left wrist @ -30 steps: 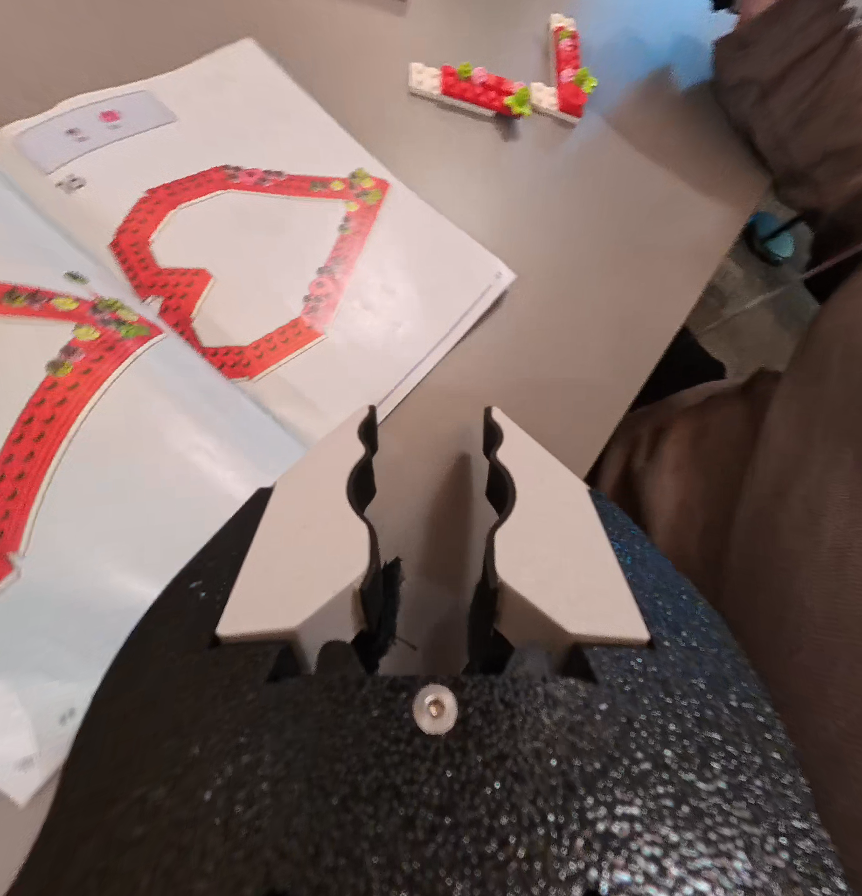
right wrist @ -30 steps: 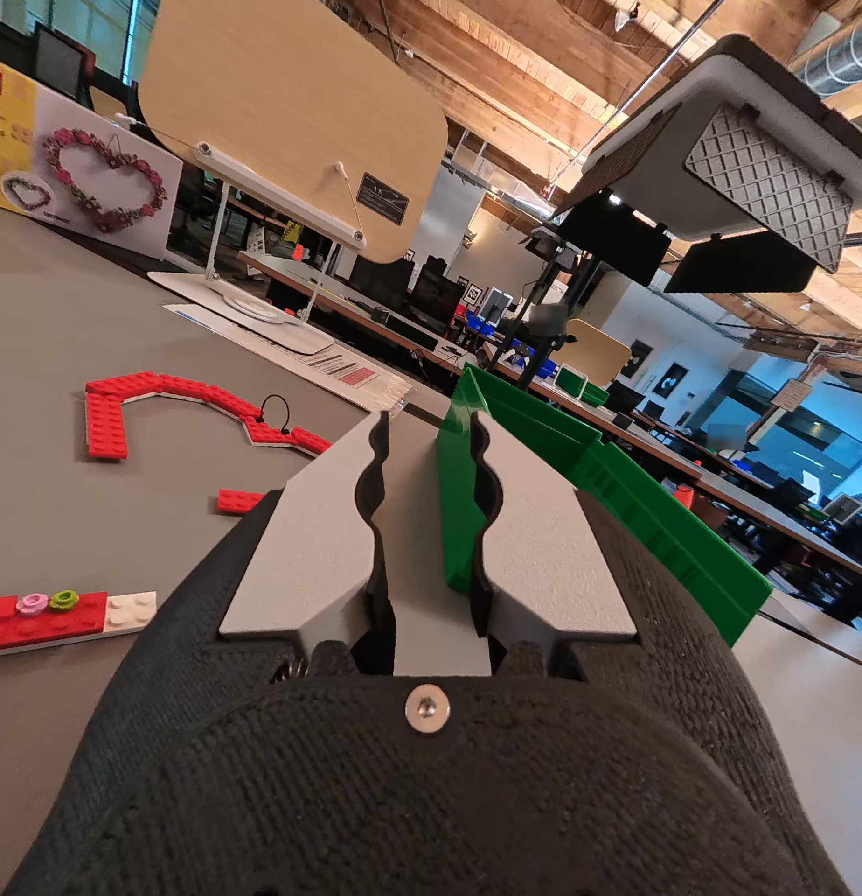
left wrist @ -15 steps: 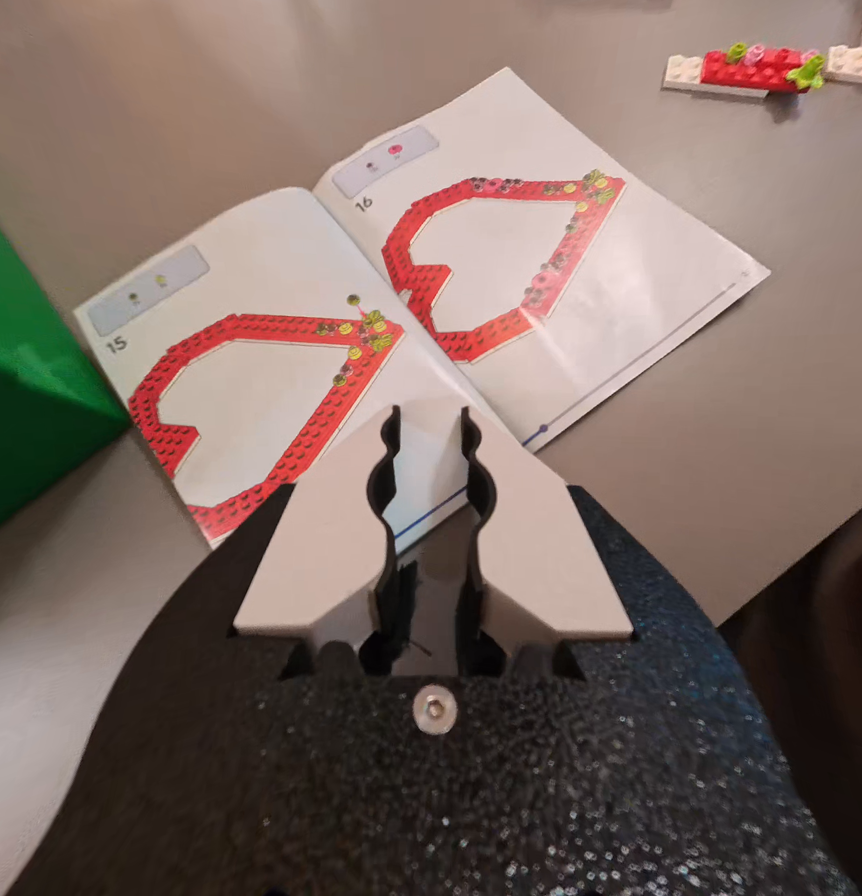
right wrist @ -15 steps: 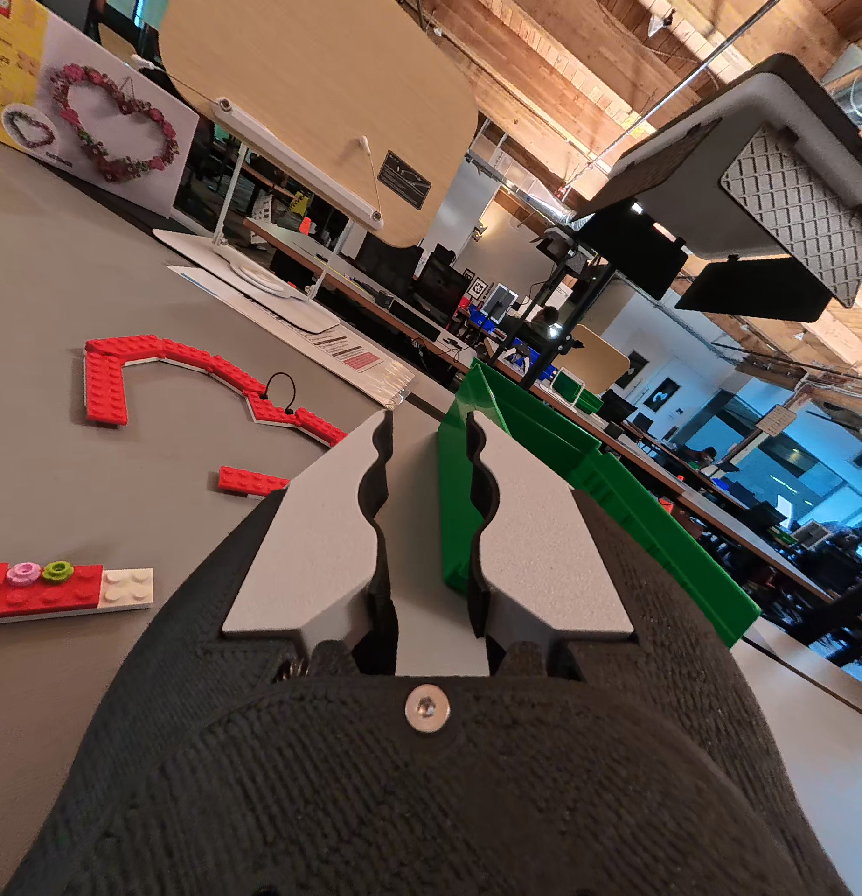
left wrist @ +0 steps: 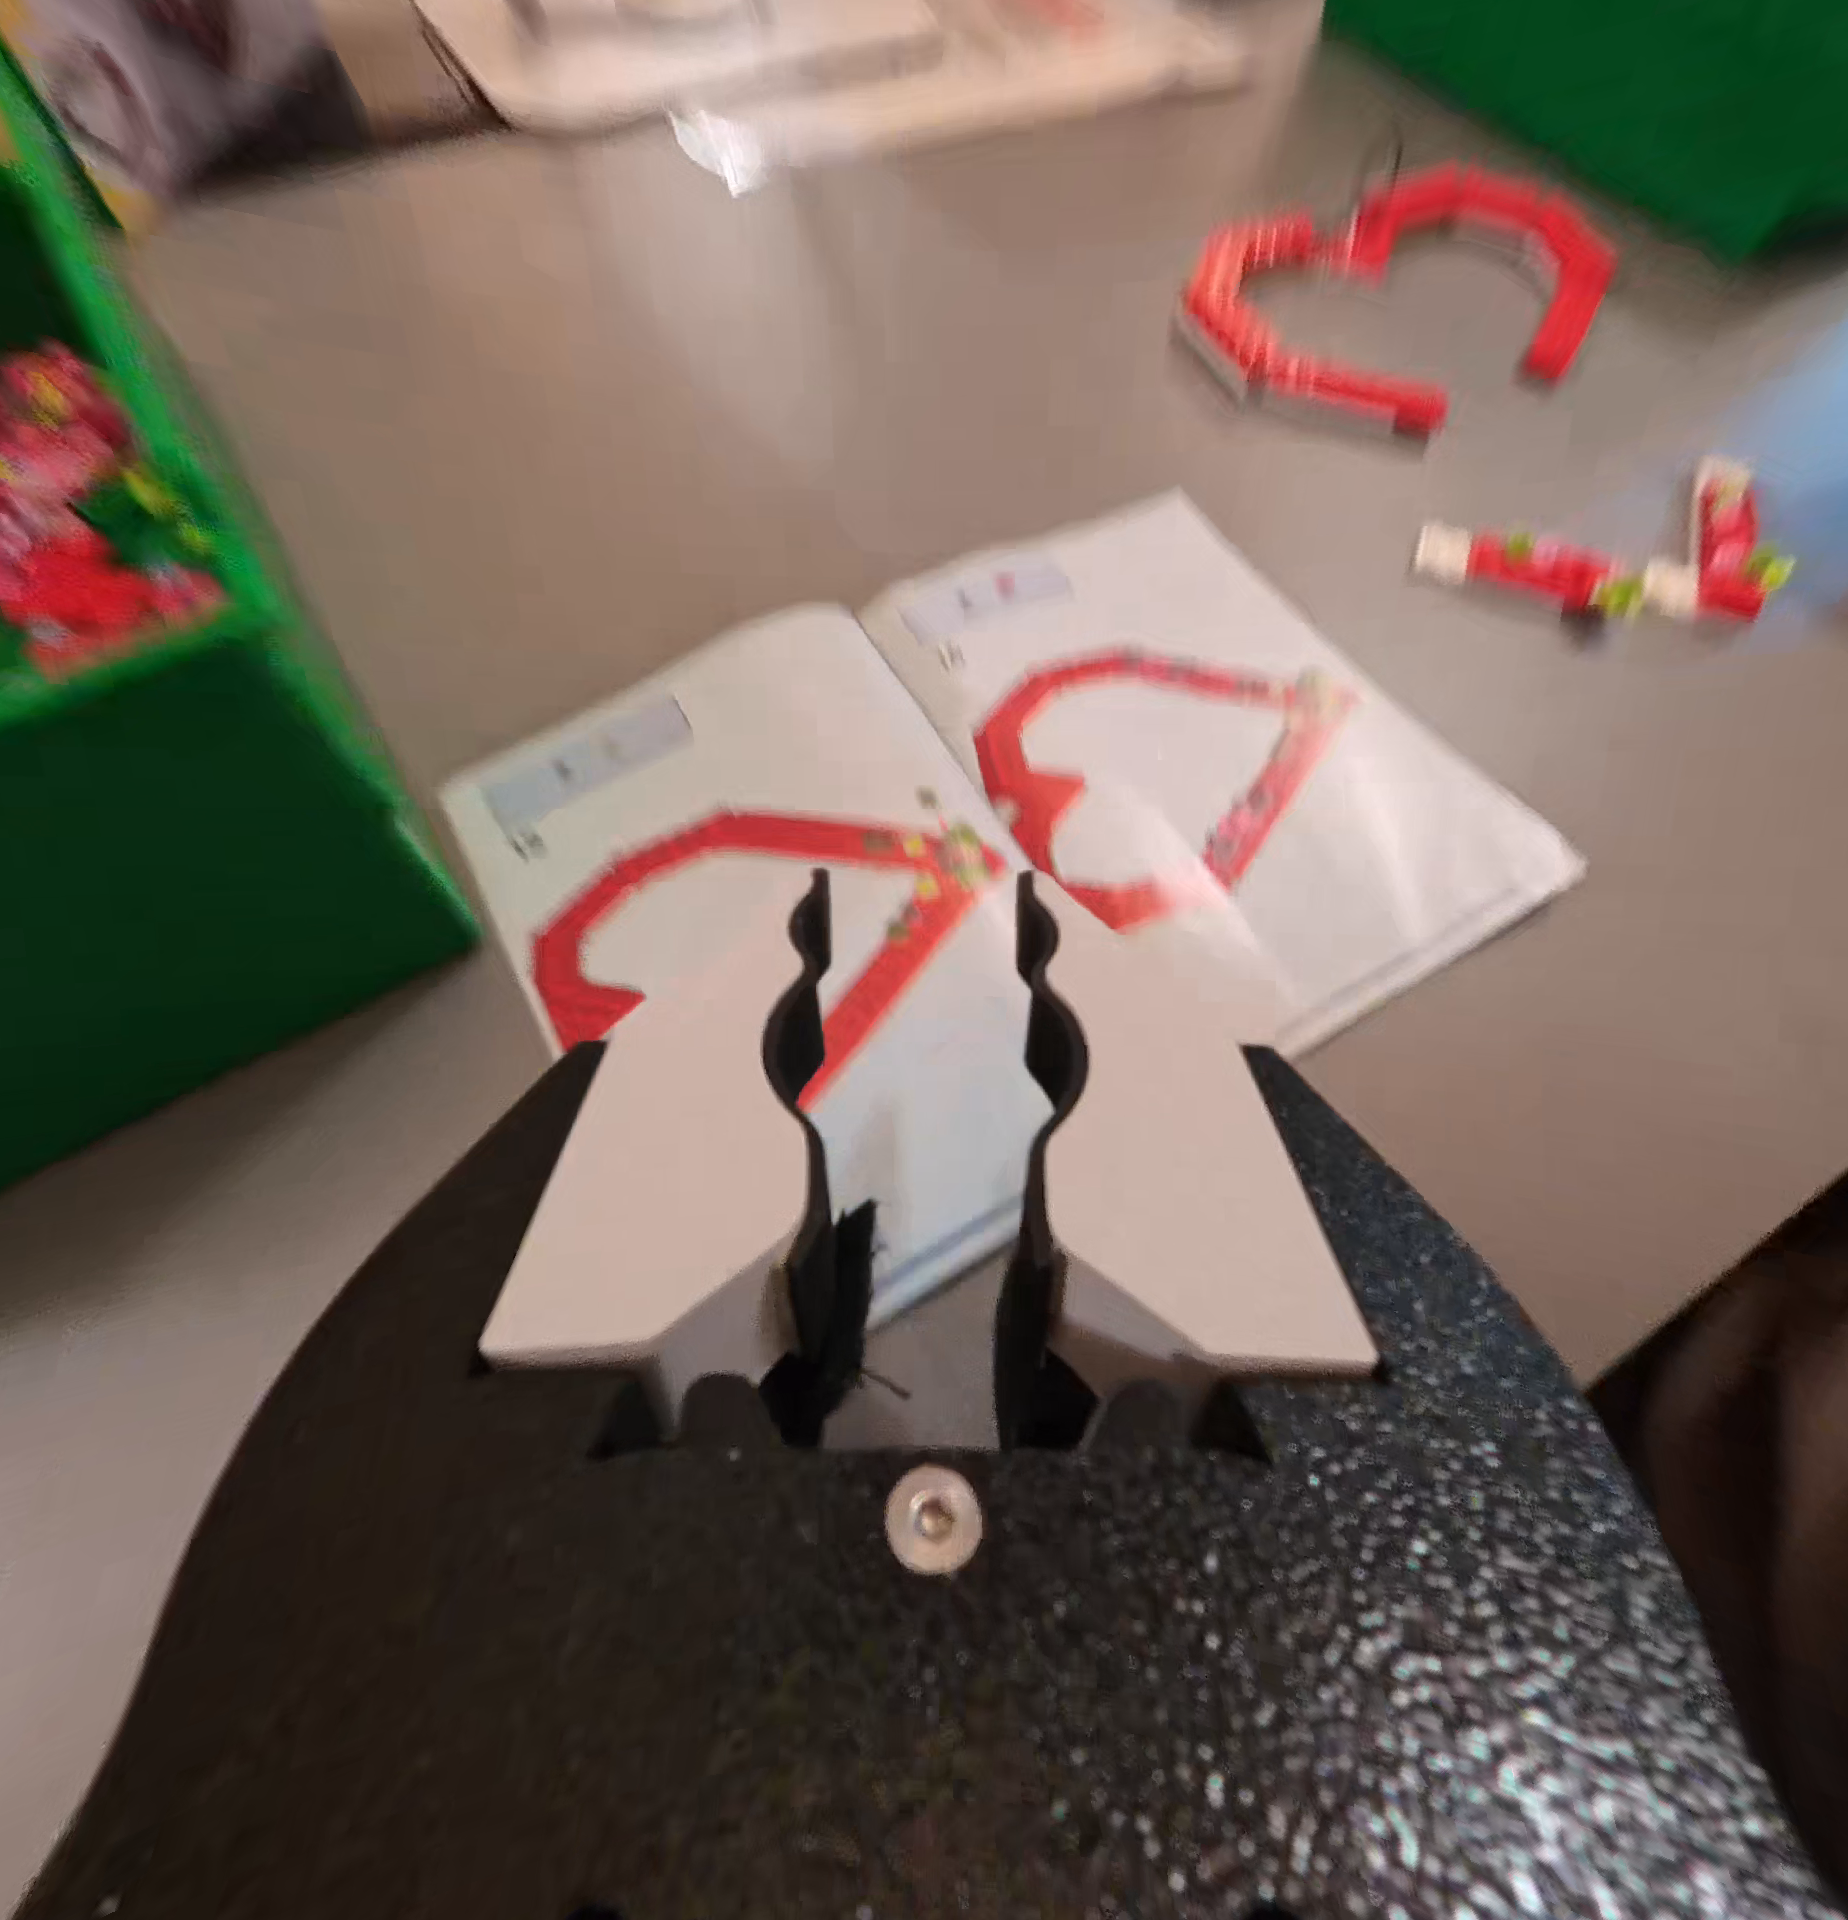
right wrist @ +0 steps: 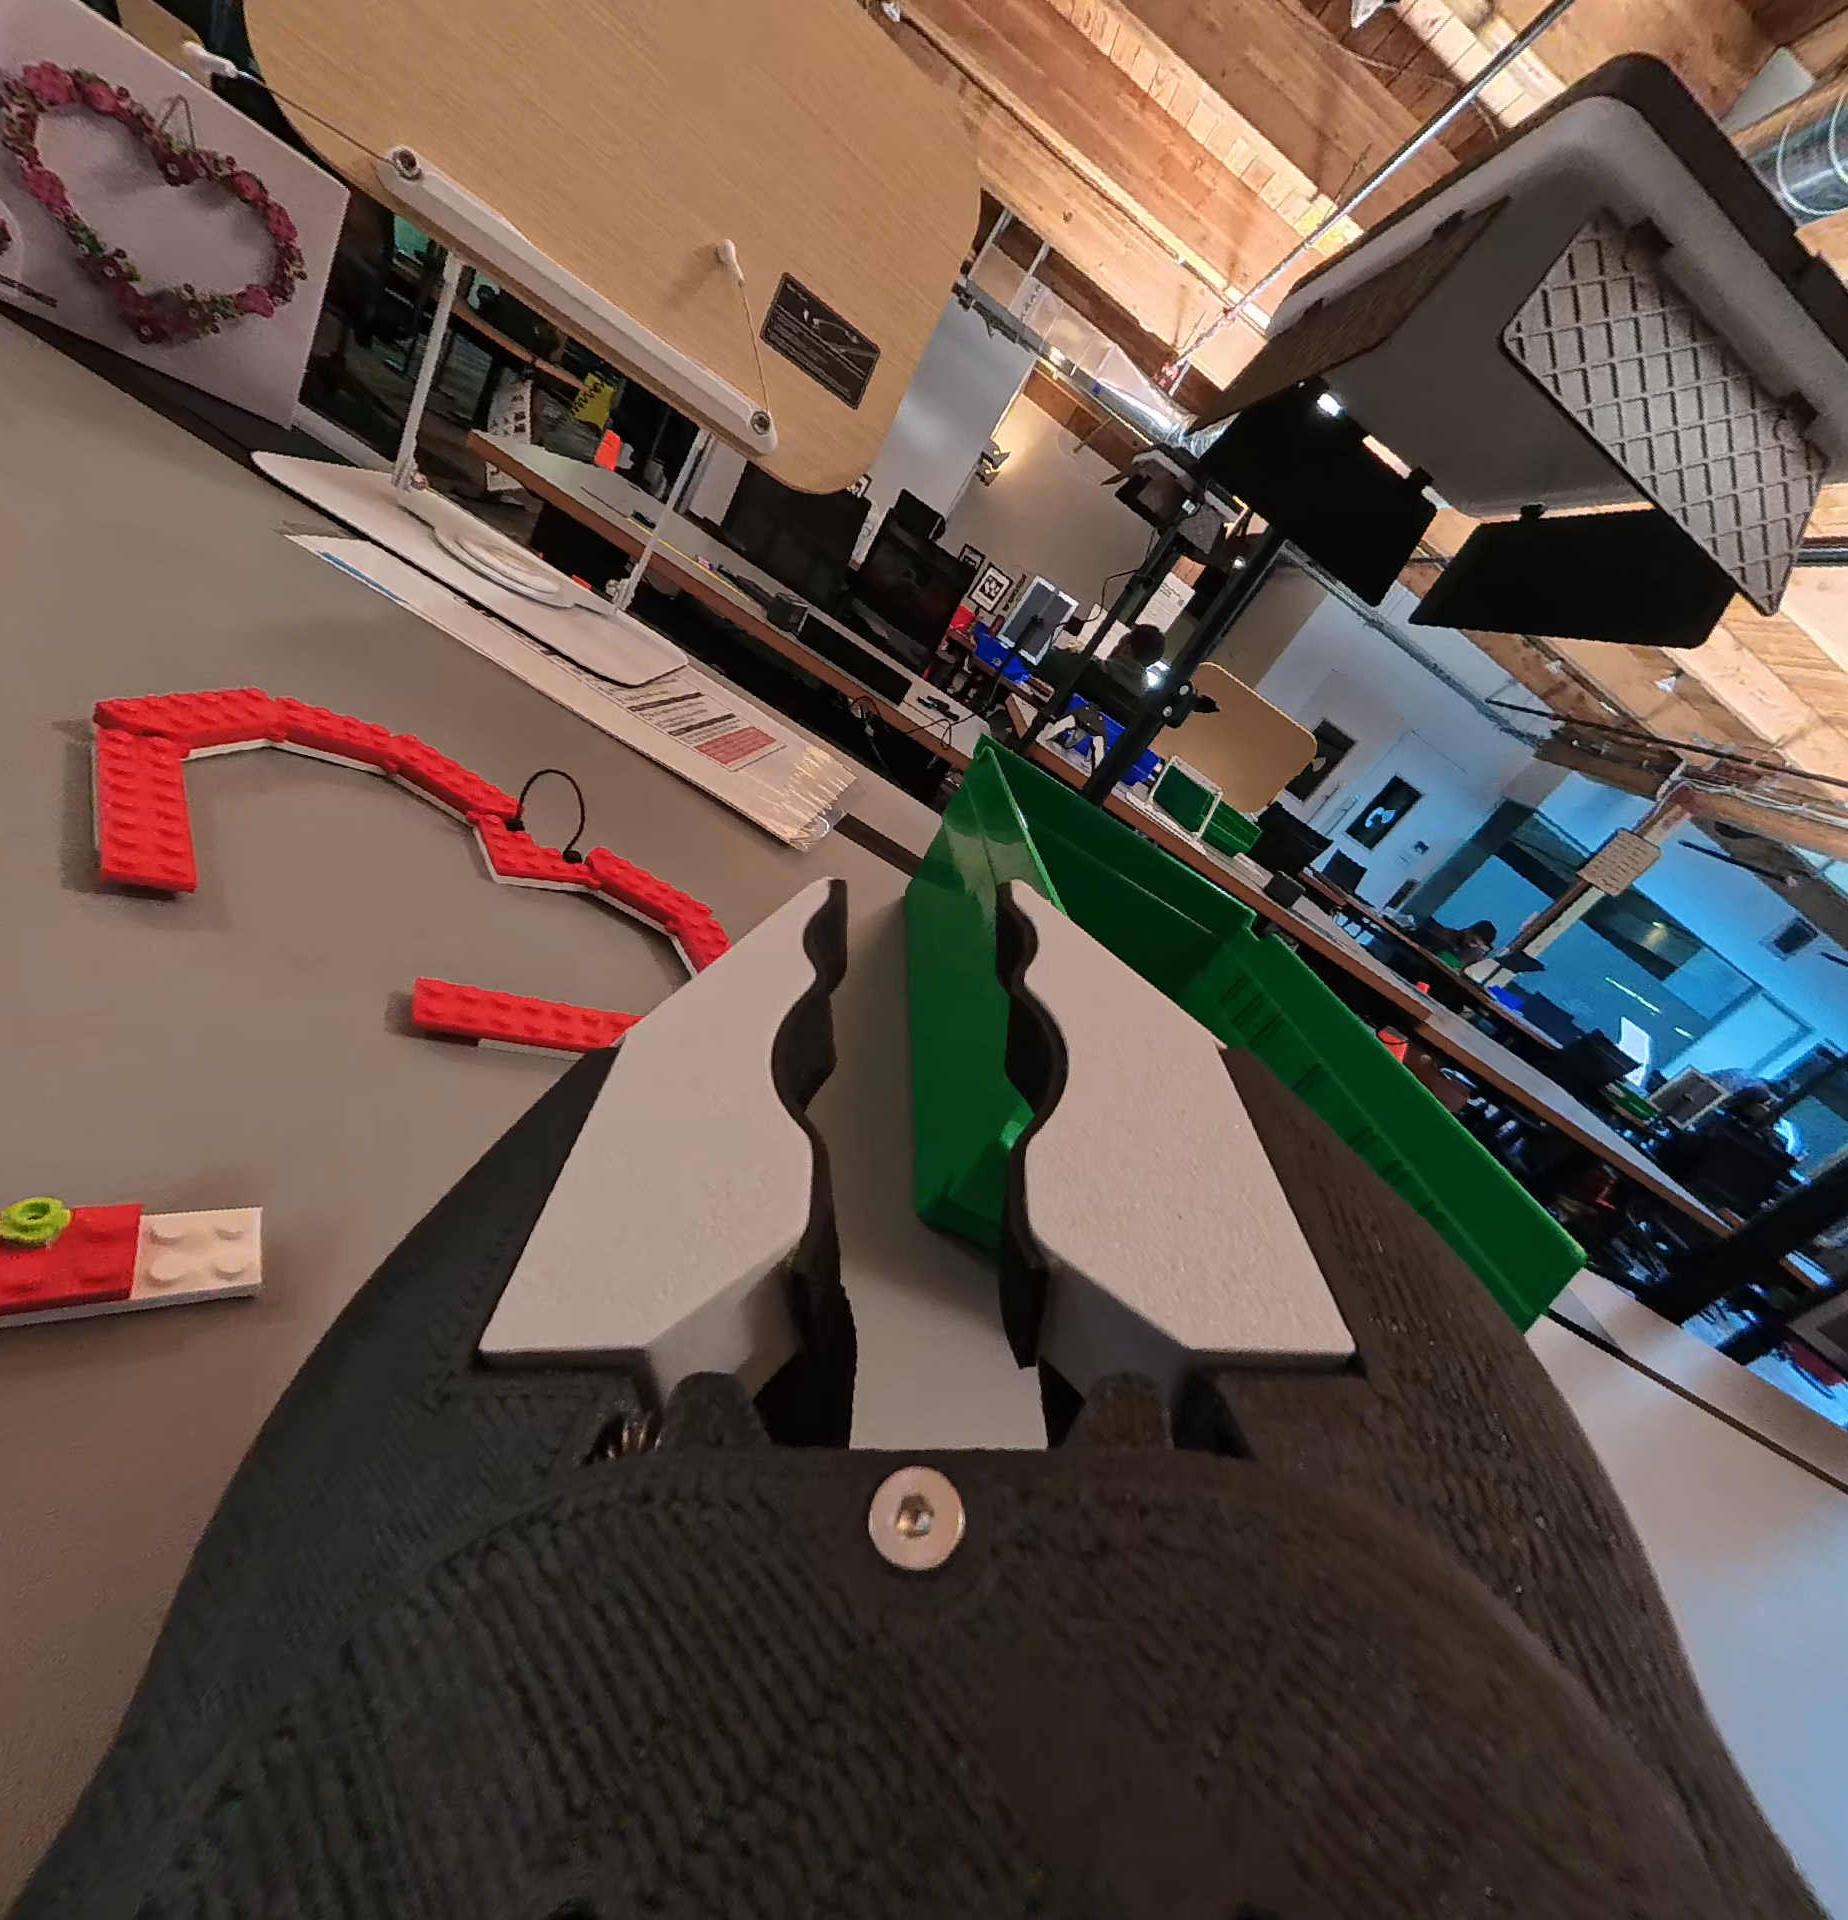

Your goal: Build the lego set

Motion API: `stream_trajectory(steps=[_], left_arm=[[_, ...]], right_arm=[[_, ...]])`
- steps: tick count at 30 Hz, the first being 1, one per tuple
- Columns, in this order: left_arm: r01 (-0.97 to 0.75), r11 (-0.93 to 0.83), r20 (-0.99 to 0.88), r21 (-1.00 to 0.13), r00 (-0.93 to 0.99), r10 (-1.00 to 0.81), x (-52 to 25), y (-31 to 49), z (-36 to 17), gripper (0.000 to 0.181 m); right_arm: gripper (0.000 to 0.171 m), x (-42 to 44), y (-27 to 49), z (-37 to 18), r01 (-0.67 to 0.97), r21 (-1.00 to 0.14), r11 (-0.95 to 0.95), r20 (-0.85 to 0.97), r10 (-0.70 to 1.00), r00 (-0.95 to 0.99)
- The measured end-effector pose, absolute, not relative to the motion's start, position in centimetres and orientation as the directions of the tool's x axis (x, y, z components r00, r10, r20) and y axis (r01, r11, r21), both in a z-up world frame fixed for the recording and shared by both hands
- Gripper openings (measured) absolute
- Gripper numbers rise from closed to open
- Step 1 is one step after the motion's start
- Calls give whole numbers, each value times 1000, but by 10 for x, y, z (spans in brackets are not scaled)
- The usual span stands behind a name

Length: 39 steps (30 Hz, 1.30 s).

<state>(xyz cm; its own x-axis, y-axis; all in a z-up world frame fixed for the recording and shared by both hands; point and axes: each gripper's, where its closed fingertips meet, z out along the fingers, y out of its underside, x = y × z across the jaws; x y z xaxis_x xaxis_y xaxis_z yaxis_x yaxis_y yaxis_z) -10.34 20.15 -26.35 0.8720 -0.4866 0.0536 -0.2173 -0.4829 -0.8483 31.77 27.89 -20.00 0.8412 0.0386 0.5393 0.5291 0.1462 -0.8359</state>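
My left gripper (left wrist: 918,883) is open and empty, held above the open instruction booklet (left wrist: 1003,810) on the grey table. A partial red heart frame (left wrist: 1398,301) lies at the far right, with a short decorated red and white strip (left wrist: 1585,571) nearer. My right gripper (right wrist: 915,894) is open and empty, low over the table. The red heart frame (right wrist: 380,769) with a black loop lies to its left, a loose red plate (right wrist: 515,1018) nearer, and the decorated strip (right wrist: 109,1262) sits at the left edge.
A green bin (left wrist: 120,790) with red and pink pieces stands at the left. Another green bin (right wrist: 1211,1039) lies ahead of the right gripper. The set's box (right wrist: 141,239) and a wooden board on a white stand (right wrist: 608,260) stand at the table's far side.
My left gripper has pulled back and up, bringing the booklet, both green bins and the red frame into view; its jaws stand a little wider. The right view has tilted slightly.
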Motion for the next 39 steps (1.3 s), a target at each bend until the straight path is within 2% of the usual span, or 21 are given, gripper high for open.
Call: stream_trajectory(steps=[1, 5, 7, 9, 12, 16, 25, 39], left_arm=[[-182, -433, 55, -883, 876, -479, -108, 209, -247, 33], [-134, -32, -114, -990, 928, -354, -143, 242, -181, 29], [-127, 141, -163, -982, 944, -288, -151, 247, -163, 27], [-115, 239, -176, -964, 952, -249, -153, 249, -163, 27], [-124, 272, -197, -954, 945, -262, -145, 247, -175, 27], [-138, 374, -271, -917, 905, -329, -130, 233, -166, 25], [-120, 392, -251, -912, 920, -302, -134, 232, -163, 26], [-127, 431, -267, -893, 922, -281, -133, 229, -154, 25]], right_arm=[[27, 319, 279, -200, 529, -836, 144, 538, 35, 842], [26, 325, 280, -199, 547, -827, 126, 551, -4, 834], [25, 331, 279, -197, 556, -822, 122, 557, -36, 830], [25, 335, 277, -194, 554, -822, 128, 552, -54, 832], [24, 339, 274, -191, 540, -829, 142, 536, -67, 841], [22, 339, 270, -184, 491, -849, 196, 492, -50, 869], [22, 340, 270, -185, 414, -884, 216, 425, 4, 905], [22, 336, 269, -188, 415, -883, 217, 431, 30, 902]])
